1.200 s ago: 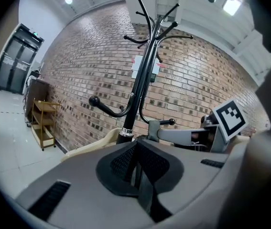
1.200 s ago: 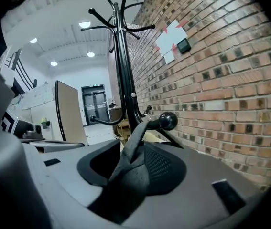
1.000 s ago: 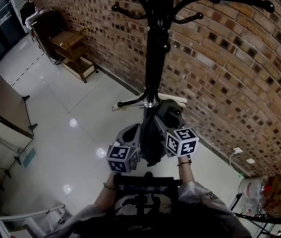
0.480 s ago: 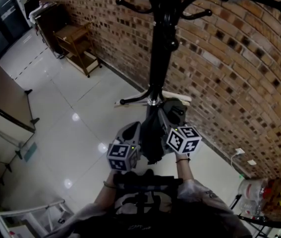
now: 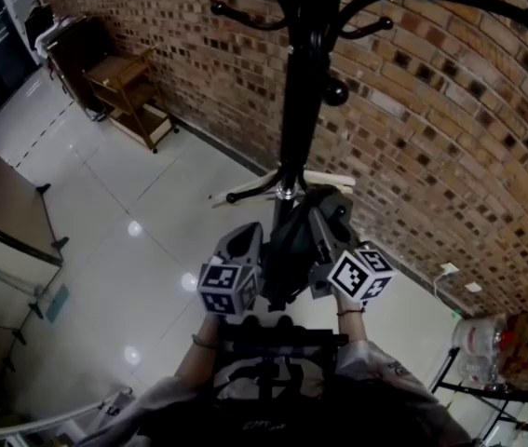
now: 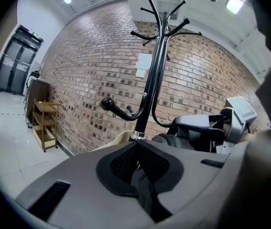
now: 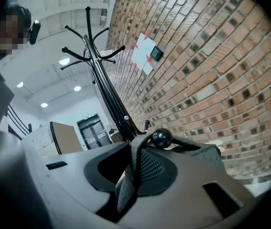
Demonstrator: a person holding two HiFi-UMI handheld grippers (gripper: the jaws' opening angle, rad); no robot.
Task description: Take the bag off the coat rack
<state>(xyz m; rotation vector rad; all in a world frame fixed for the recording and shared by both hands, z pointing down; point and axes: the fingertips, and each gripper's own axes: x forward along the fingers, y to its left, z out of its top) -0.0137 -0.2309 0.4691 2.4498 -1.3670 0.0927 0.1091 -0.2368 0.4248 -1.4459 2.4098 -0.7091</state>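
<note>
A black coat rack [image 5: 296, 110] stands against the brick wall. A dark grey bag [image 5: 287, 240] hangs low on its pole, between my two grippers. The left gripper [image 5: 245, 242] sits at the bag's left side; in the left gripper view [image 6: 137, 163] its jaws are shut on a dark strap [image 6: 142, 187]. My right gripper [image 5: 326, 217] is at the bag's right. In the right gripper view [image 7: 135, 163] its jaws are closing on a grey strap [image 7: 136, 149], pinched between the pads. That strap loops over a ball-tipped hook [image 7: 161, 138].
A wooden shelf cart [image 5: 133, 91] stands along the brick wall [image 5: 431, 138] at the far left. A brown partition [image 5: 3, 203] is at the left edge. A rack with bottles [image 5: 487, 361] is at the lower right. A pale object [image 5: 329, 180] lies at the rack's foot.
In the head view the right gripper's marker cube has moved a little down and to the right. The left gripper has stayed close beside the bag.
</note>
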